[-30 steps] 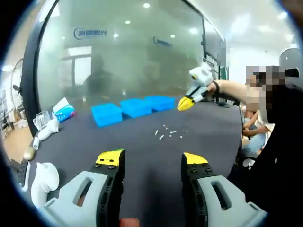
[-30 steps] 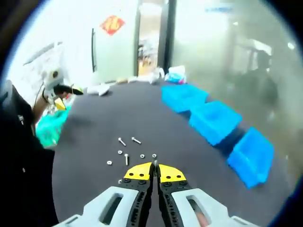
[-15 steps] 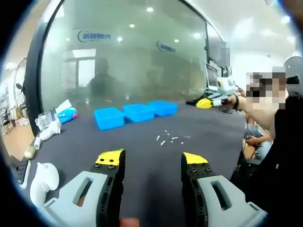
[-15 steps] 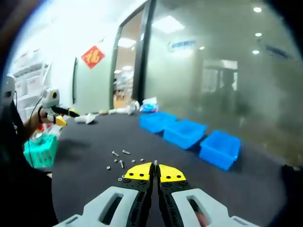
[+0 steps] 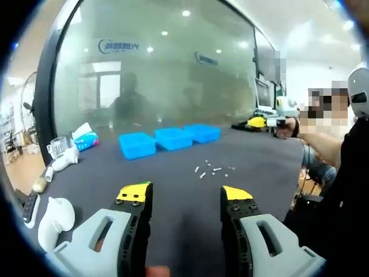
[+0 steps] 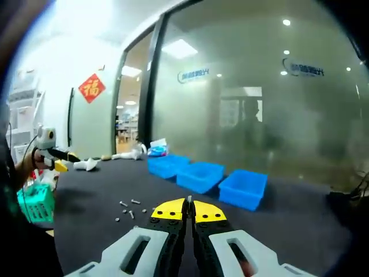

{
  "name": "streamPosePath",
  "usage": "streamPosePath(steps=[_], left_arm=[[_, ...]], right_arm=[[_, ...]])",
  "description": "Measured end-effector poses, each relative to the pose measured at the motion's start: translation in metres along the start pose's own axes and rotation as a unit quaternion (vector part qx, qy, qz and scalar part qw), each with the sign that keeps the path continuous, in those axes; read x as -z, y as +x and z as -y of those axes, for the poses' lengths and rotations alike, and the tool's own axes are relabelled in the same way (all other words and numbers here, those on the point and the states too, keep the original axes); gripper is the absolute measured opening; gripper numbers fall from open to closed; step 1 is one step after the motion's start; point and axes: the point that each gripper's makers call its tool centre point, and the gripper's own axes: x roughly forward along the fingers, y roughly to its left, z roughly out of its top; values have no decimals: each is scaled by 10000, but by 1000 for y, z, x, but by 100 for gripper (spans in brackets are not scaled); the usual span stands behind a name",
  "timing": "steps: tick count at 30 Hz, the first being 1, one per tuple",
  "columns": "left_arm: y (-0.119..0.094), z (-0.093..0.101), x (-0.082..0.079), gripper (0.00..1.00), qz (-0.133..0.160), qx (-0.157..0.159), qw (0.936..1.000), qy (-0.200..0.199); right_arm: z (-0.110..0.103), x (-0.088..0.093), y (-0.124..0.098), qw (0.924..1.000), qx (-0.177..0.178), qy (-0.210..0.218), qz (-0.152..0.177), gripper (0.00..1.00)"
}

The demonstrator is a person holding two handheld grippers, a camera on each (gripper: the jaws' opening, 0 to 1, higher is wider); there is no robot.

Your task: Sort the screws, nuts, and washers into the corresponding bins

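While I hold both tools above the dark grey tabletop (image 5: 173,190), my left gripper (image 5: 185,195) shows its yellow-tipped jaws spread wide with nothing between them, as they were a second ago. My right gripper (image 6: 189,209) has its jaws pressed together, and I cannot tell whether anything tiny is pinched there. Just beyond its tips, at eleven o'clock, lies the scatter of small silvery screws, nuts and washers (image 6: 130,209); from the left gripper view that hardware (image 5: 212,169) sits at one o'clock, mid-table. Farther on stand the three blue plastic bins (image 5: 168,138) in a row before the frosted glass wall (image 5: 161,69). The right tool has swung level since earlier, so the bins (image 6: 204,178) now sit straight ahead.
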Motion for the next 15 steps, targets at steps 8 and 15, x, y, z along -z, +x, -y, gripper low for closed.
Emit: streamPosePath(steps=[8,15], left_arm=[[-2,-6,2,46,23,-79,10000,-49],[-3,-13,8,46,4,-148,9998,-126]], right_arm=[[29,-10,31,9994,252,204,86,1],[65,-19,67,9980,453,432,70,1]])
